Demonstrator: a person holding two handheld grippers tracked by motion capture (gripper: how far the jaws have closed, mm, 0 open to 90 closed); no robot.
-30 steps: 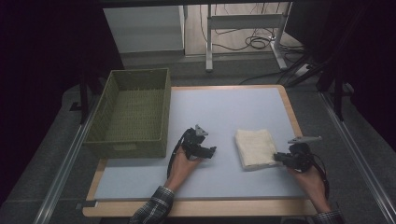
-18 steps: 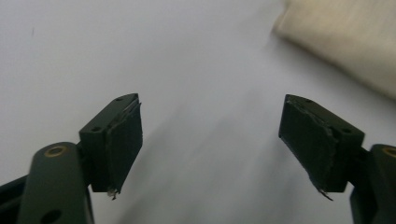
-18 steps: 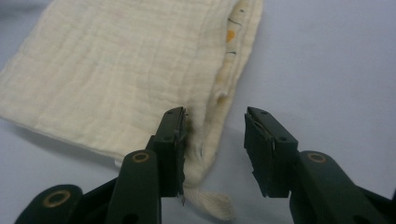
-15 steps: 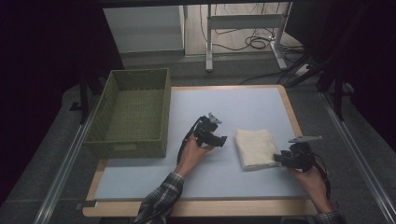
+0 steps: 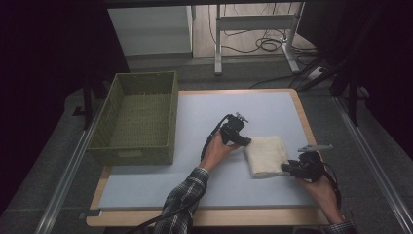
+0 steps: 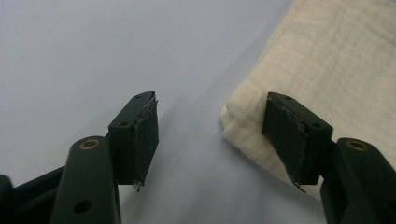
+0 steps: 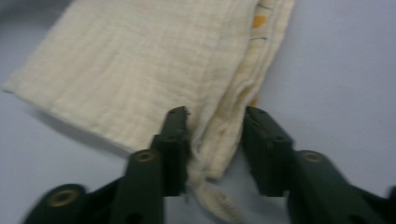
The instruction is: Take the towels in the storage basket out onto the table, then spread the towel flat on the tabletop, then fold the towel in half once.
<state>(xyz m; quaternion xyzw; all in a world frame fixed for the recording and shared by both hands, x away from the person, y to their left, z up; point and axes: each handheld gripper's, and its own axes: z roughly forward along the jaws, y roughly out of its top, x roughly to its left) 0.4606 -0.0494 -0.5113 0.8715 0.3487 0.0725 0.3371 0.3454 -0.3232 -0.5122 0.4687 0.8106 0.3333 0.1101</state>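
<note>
Since the earlier frames the left gripper [image 5: 242, 141] has travelled from the open mat toward the folded cloth [image 5: 266, 155] and now sits at the cloth's left corner, while the right gripper [image 5: 288, 168] has stayed at the cloth's near right corner. The cloth, cream and folded into a rough square, lies flat on the pale blue mat [image 5: 195, 117], right of centre and well apart from the green woven basket [image 5: 139, 117] at the left. In the left gripper view the left gripper [image 6: 212, 133] has its jaws wide apart and holds nothing; one jaw overlaps the cloth [image 6: 336, 60] at its corner, the other stands over bare mat. In the right gripper view the right gripper [image 7: 215, 140] has its jaws partly closed around the layered edge of the cloth [image 7: 140, 60]; whether they pinch it firmly cannot be told. The step in hand appears to be taking a two-point hold on the cloth. The next move likely calls for lowering and closing the left jaws on the corner. Both forearms enter from the near edge, the left one in a plaid sleeve [image 5: 187, 195] reaching diagonally forward.
</note>
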